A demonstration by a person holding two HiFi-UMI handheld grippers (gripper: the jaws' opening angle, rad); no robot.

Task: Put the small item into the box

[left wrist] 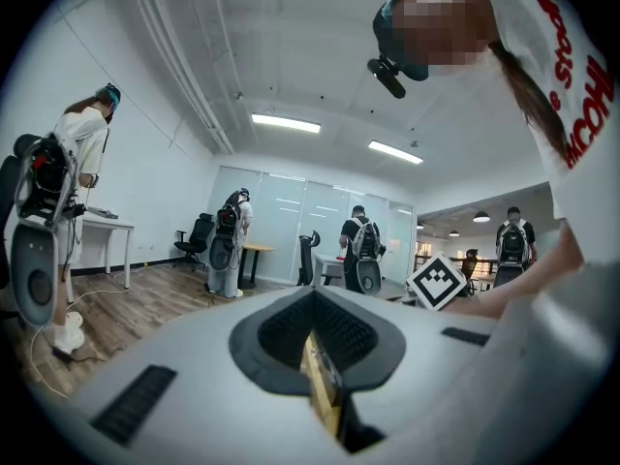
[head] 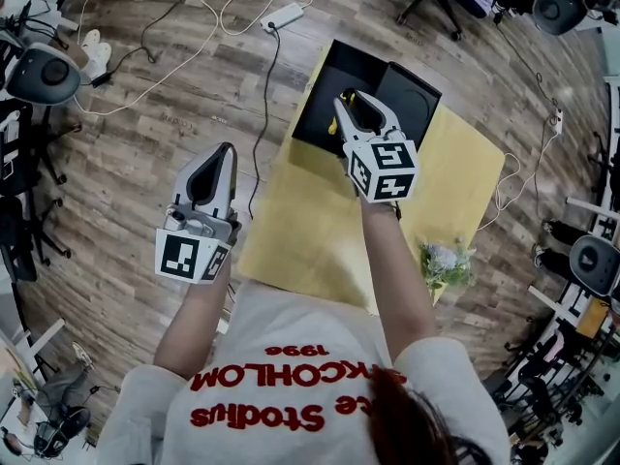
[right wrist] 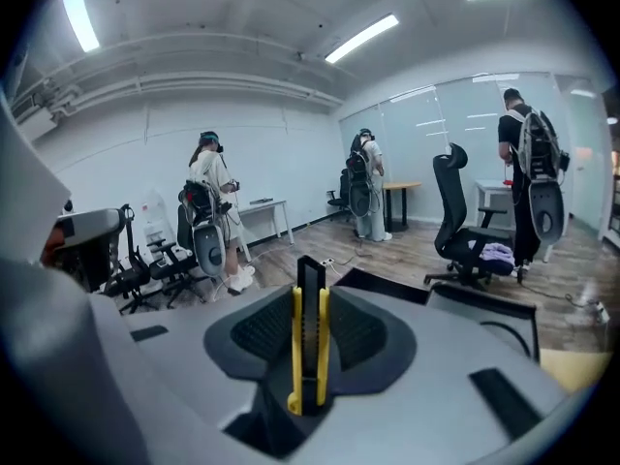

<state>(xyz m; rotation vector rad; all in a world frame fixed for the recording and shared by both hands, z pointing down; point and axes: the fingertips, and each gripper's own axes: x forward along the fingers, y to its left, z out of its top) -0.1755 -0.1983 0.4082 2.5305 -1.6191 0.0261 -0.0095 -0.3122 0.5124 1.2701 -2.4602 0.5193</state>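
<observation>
Right gripper (head: 349, 105) is clamping the small item, a yellow-and-black utility knife (right wrist: 308, 337). The knife is standing upright between the pads, with its tip poking past the jaw tips. The jaws are sitting narrow, parted only by the knife's thickness. In the head view this gripper is reaching out over the open black box (head: 325, 90) and tilting down toward it. The knife is in the grip and not resting in the box. The box is sitting at the far end of the yellow table (head: 310, 231), with its lid part lying on the right side. A black box edge (right wrist: 387, 284) is showing just past the jaws in the right gripper view.

Left gripper (head: 225, 153) is hanging off the table's left side over the wooden floor (head: 145, 143), well apart from the box. Its jaw tips are meeting, and a thin yellowish piece (left wrist: 325, 386) is sitting edge-on between the pads. I cannot tell what it is.

A small flower bunch (head: 446, 260) is lying at the table's near right edge. A white power strip (head: 281, 15) is lying on the floor beyond the box.
</observation>
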